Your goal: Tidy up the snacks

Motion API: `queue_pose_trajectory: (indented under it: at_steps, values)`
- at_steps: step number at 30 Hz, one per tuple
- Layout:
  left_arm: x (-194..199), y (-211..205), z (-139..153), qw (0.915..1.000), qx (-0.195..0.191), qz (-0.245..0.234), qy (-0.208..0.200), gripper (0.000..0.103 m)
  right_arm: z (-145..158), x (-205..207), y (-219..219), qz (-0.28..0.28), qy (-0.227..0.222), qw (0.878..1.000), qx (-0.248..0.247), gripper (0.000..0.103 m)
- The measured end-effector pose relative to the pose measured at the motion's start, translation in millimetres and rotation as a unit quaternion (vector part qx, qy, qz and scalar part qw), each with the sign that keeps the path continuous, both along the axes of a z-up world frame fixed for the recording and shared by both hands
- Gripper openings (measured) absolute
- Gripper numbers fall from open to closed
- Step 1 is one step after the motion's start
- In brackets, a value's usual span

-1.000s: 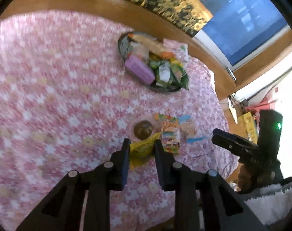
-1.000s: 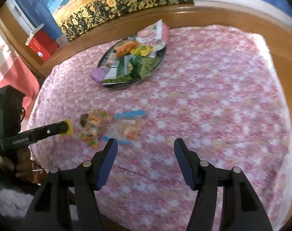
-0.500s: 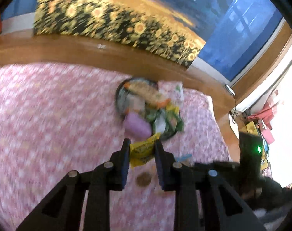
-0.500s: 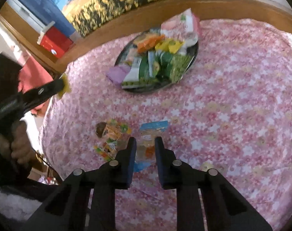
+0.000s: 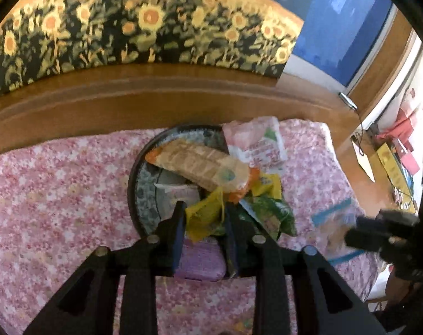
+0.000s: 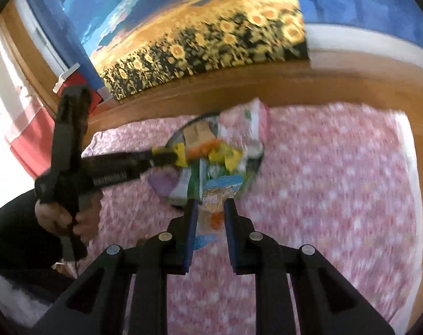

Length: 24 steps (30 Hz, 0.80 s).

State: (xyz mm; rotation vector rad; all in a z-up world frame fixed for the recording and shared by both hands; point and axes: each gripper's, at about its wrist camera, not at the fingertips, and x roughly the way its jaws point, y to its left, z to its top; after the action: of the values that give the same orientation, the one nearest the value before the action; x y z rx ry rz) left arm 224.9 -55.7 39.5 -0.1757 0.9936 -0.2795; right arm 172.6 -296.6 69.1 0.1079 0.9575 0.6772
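A dark round tray (image 5: 136, 178) full of snack packets stands on the pink flowered tablecloth near the wooden edge. My left gripper (image 5: 204, 215) is shut on a yellow snack packet (image 5: 204, 217) and holds it over the tray's near side, above a purple packet (image 5: 200, 259). My right gripper (image 6: 208, 209) is shut on a clear packet with blue ends (image 6: 215, 195) and holds it just in front of the tray (image 6: 256, 162). The left gripper (image 6: 180, 155) with its yellow packet also shows in the right wrist view. The right gripper (image 5: 379, 234) shows blurred in the left wrist view.
The tray holds a long biscuit packet (image 5: 200, 164), a pink-white packet (image 5: 256, 142), green packets (image 5: 270, 215) and others. A raised wooden border (image 5: 155, 95) runs behind the cloth, with a sunflower picture (image 5: 127, 28) above. A red box (image 6: 80, 86) sits at the left.
My left gripper carried the yellow packet from the near table up to the tray. My right gripper shut on the clear blue-ended packet, lifted it off the cloth and moved it toward the tray.
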Motion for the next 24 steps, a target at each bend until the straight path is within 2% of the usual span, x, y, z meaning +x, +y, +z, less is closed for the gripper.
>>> queue_pose_trajectory:
  at_steps: [1, 3, 6, 9, 11, 14, 18, 21, 22, 24]
  values:
    - [0.5, 1.9, -0.7, 1.0, -0.002, 0.004, 0.003, 0.044, 0.9, 3.3, 5.2, 0.001, -0.008, 1.0, -0.005, 0.021]
    - [-3.3, 8.3, 4.7, 0.9997, -0.008, 0.023, -0.011, 0.045, 4.9, 13.3, 17.5, -0.001, -0.04, 0.999, -0.031, 0.021]
    - [-21.6, 20.2, 23.9, 0.9959, -0.001, 0.069, -0.059, 0.051, 10.9, 26.3, 37.4, 0.004, -0.101, 0.992, -0.079, 0.021]
    - [-40.6, 27.2, 34.4, 0.9943, -0.01, 0.078, -0.071, 0.053, 13.6, 43.0, 51.9, 0.012, -0.125, 0.988, -0.093, 0.021]
    - [-48.3, 24.0, 32.1, 0.9972, -0.015, 0.051, -0.052, 0.053, 16.0, 54.5, 61.7, 0.018, -0.14, 0.985, -0.094, 0.021]
    - [-58.4, 18.0, 16.5, 0.9988, -0.047, 0.002, 0.011, 0.053, 14.8, 66.8, 75.9, 0.032, -0.158, 0.982, -0.1, 0.021]
    - [-69.6, 16.5, 3.0, 0.9967, -0.061, -0.006, 0.052, 0.053, 1.8, 74.5, 91.1, 0.05, -0.166, 0.976, -0.134, 0.021]
    - [-72.6, 19.9, -2.5, 0.9959, -0.065, 0.006, 0.063, 0.053, -6.6, 76.4, 100.4, 0.062, -0.174, 0.97, -0.157, 0.022]
    - [-73.0, 21.8, -2.4, 0.9958, -0.066, 0.009, 0.063, 0.053, -7.6, 76.5, 101.8, 0.066, -0.175, 0.97, -0.156, 0.024]
    - [-73.0, 21.9, -2.6, 0.9957, -0.065, 0.014, 0.064, 0.053, -9.9, 77.3, 105.5, 0.074, -0.171, 0.97, -0.158, 0.041]
